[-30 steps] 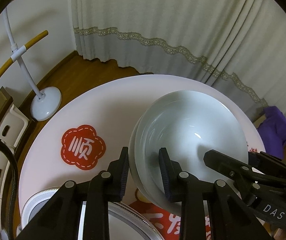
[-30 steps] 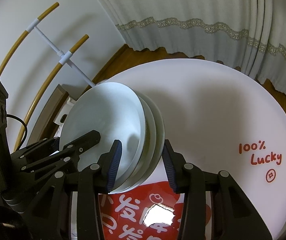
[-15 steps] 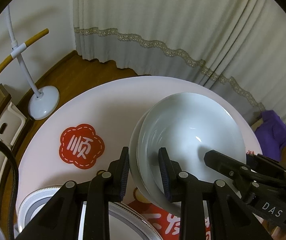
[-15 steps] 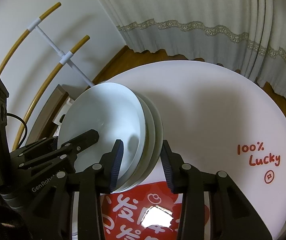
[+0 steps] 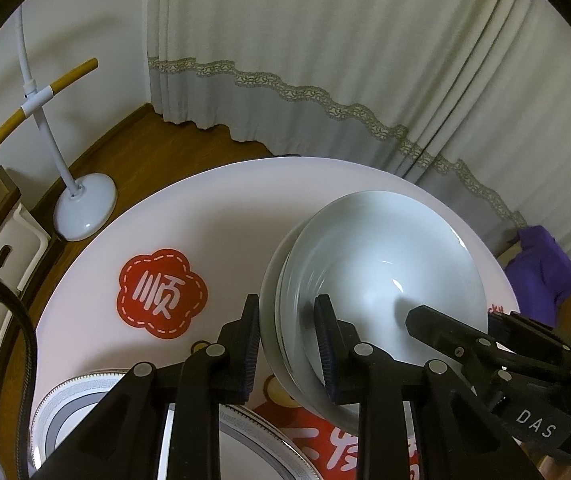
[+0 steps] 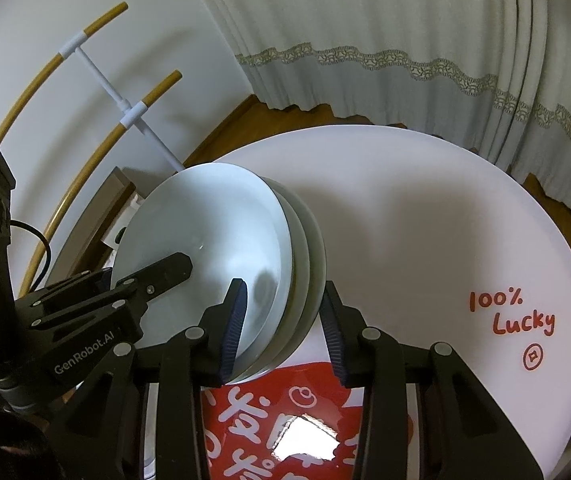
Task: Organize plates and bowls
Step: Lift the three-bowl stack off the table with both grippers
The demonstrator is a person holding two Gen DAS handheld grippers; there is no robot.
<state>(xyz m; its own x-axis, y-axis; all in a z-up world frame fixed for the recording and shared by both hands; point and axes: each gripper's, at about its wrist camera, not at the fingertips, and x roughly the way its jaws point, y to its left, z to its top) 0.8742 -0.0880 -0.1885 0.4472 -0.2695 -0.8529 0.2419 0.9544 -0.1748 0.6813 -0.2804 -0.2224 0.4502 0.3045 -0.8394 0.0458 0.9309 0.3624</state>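
1. Stack of pale glazed bowls (image 5: 385, 272), three rims countable in the right wrist view; it is held tilted above the desk (image 5: 213, 208), nothing else supporting it in either view.
2. Left hand-held gripper (image 5: 287, 344): its jaws are pinched on the near rim of the stack, one pad inside the top bowl and one against the outer wall.
3. Right hand-held gripper (image 6: 281, 332): its jaws are clamped on the opposite rim, spanning all three bowl edges.
4. Handling, as a judgement: glazed ceramic of this kind is rigid, smooth, breakable and fairly heavy when stacked. The nested bowls are likely to slide on one another if the tilt grows. The rim is the only part thin enough for the jaws; opposed two-sided holds, as here, should limit rotation.
5. Patterned plate (image 5: 97, 400): it lies flat on the desk at the near left edge, partly hidden by the left hand-held gripper.
6. Surface: a round white desk with red printed decals, including a flower-shaped badge (image 5: 161, 292) and the words "100% Lucky" (image 6: 511, 318). It looks hard and smooth.
7. Room: pale curtains (image 5: 345, 60) with a lace band, a wooden floor (image 5: 133, 136), a white floor stand (image 5: 85, 208), and a purple cloth (image 5: 541, 268) at the right.
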